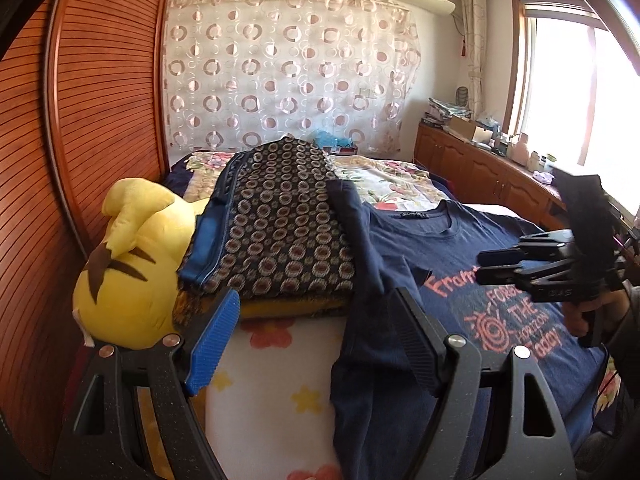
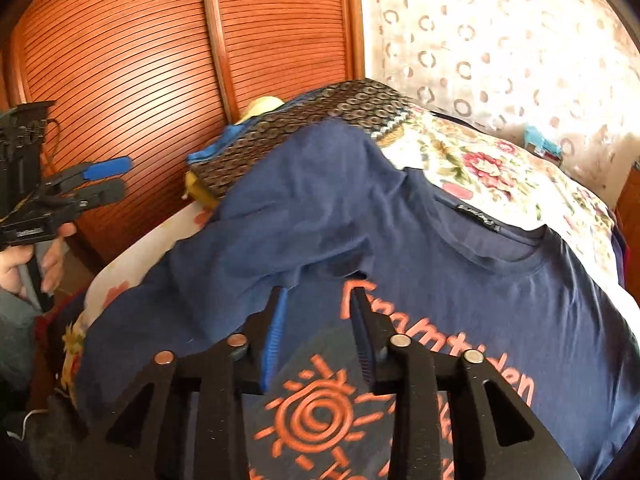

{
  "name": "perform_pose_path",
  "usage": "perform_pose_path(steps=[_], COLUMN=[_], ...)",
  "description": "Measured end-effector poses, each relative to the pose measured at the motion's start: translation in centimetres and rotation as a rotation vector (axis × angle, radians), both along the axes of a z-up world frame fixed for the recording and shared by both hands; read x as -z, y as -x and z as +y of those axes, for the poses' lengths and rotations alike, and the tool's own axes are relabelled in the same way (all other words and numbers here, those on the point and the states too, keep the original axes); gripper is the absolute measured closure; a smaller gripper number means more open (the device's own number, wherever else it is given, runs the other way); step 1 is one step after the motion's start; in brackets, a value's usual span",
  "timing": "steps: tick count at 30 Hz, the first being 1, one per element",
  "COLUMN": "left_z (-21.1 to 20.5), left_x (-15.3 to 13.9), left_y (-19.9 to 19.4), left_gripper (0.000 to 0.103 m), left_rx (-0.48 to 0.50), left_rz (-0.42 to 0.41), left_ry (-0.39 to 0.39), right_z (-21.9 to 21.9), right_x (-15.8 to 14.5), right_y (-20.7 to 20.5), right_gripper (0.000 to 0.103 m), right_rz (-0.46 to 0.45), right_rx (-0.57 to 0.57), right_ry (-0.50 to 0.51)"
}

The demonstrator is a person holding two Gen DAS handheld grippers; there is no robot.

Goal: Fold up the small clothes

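Observation:
A navy T-shirt point(image 1: 460, 264) with orange print lies face up on the bed; it also shows in the right wrist view point(image 2: 440, 248). Its left sleeve point(image 1: 360, 216) drapes up over a stack of patterned folded fabric point(image 1: 280, 220). My left gripper point(image 1: 316, 312) is open and empty, just above the shirt's left edge and the floral blanket. My right gripper point(image 2: 318, 300) is open and empty, hovering over the chest print; it also shows in the left wrist view point(image 1: 486, 266). The left gripper shows in the right wrist view point(image 2: 120, 178), off the bed's side.
A yellow plush toy point(image 1: 132, 264) lies left of the fabric stack, against a wooden slatted wardrobe point(image 1: 92, 120). A floral bedspread point(image 1: 392, 180) covers the far bed. A low wooden cabinet point(image 1: 480, 164) with clutter stands under the window at right.

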State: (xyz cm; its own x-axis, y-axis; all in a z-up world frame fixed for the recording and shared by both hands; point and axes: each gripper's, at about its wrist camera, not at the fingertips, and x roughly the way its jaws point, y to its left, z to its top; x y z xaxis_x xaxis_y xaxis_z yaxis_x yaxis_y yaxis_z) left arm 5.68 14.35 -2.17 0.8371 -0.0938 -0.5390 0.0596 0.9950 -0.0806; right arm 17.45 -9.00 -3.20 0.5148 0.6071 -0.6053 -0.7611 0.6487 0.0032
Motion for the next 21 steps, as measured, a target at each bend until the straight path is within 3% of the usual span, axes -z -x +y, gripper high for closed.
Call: perform_pose_path(steps=[9,12,13,14,21], left_z=[-2.3,-2.9,-3.1,-3.1,-4.0], left_x=[-0.9,-0.9,-0.9,-0.9,-0.1], left_y=[-5.6,-7.6,-8.3,-8.8,-13.1], left_gripper=[0.025,0.025,0.025,0.025,0.025], left_rx=[0.058,0.075,0.079,0.083,0.120], left_rz=[0.020,0.035,0.042,0.044,0.089], left_ry=[-0.038,-0.035,-0.034,-0.034,-0.044], right_z=[4.7,5.6,5.8,5.8,1.6], right_x=[3.2,4.0,4.2,4.3,0.3], right_y=[-7.0,-7.9,-8.2,-8.2,-9.1], right_gripper=[0.069,0.083,0.096,0.099,0.100], right_rz=[0.140,0.153,0.151,0.145,0.058], right_rx=[0.037,0.028,0.019,0.003,0.016], right_ry=[-0.012,0.003,0.007,0.006,-0.077])
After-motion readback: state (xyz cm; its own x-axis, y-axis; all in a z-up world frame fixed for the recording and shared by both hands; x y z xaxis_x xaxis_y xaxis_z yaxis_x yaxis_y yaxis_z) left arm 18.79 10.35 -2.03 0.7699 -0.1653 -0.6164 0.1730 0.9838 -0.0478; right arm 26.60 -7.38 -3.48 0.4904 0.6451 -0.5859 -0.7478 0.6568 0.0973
